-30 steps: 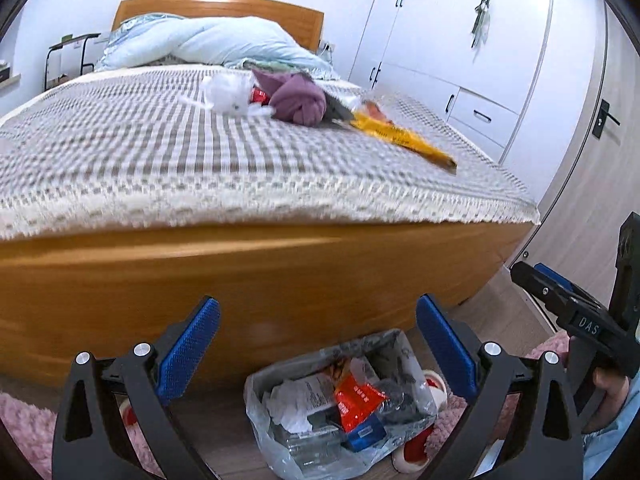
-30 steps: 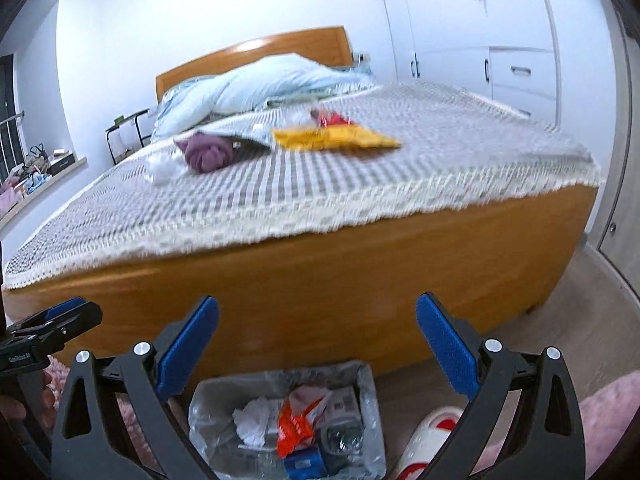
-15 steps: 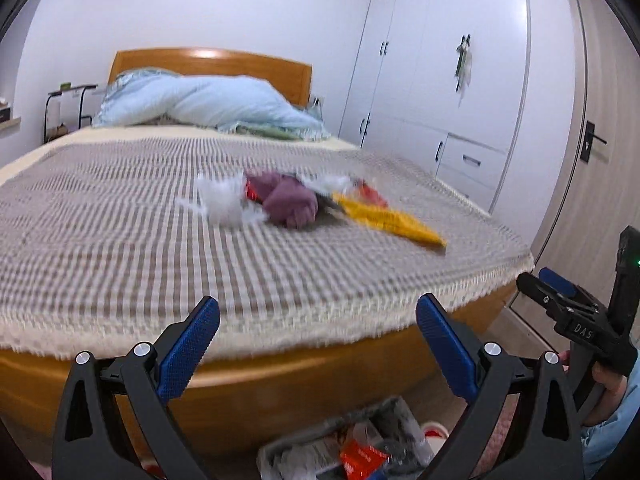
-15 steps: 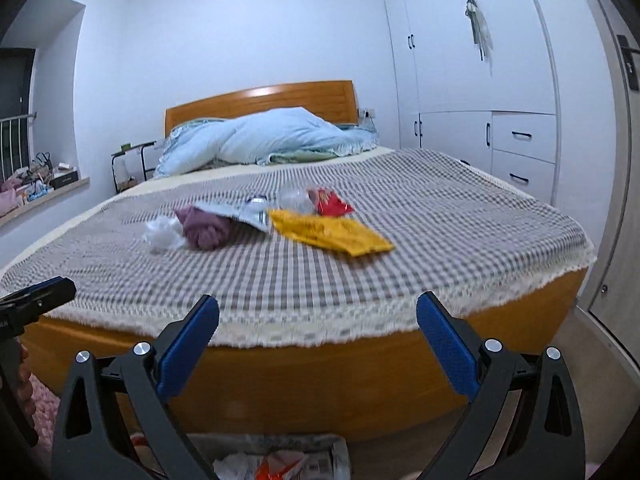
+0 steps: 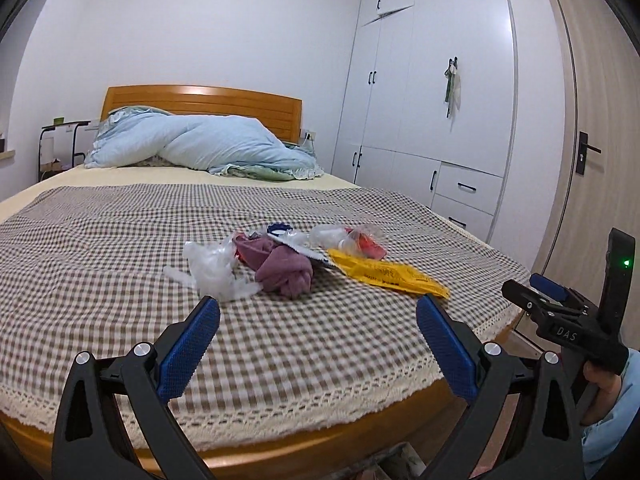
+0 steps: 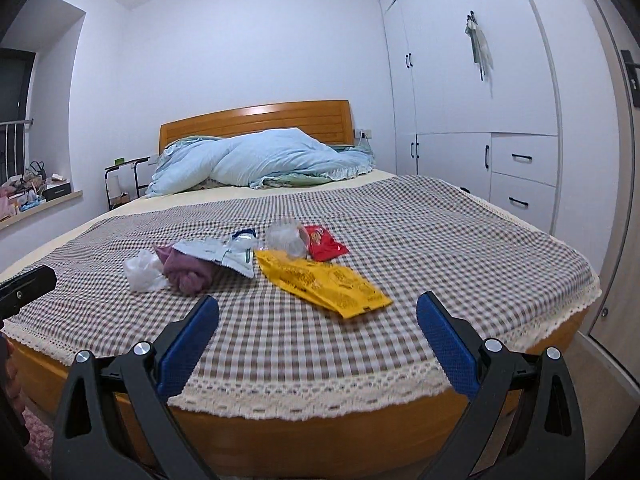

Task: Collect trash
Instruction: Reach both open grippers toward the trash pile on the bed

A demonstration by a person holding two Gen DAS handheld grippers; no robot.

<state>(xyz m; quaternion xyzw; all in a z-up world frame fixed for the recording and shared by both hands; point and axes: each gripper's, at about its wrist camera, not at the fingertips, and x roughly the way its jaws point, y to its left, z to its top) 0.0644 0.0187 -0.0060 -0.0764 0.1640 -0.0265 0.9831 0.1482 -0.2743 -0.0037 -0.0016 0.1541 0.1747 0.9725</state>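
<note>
Both views have risen from the trash bag on the floor to the bed [image 6: 440, 248], so the next pickup looks imminent. The left hand-held gripper [image 5: 318, 342] and right hand-held gripper [image 6: 318, 340] are spread and empty. The yellow wrapper [image 6: 324, 280], red packet [image 6: 324, 242] and white crumpled plastic [image 5: 214, 270] lie mid-bed around a purple cloth [image 5: 282, 266].

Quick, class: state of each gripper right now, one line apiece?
Left gripper: open, holding nothing, above the bed.
Right gripper: open, holding nothing.
</note>
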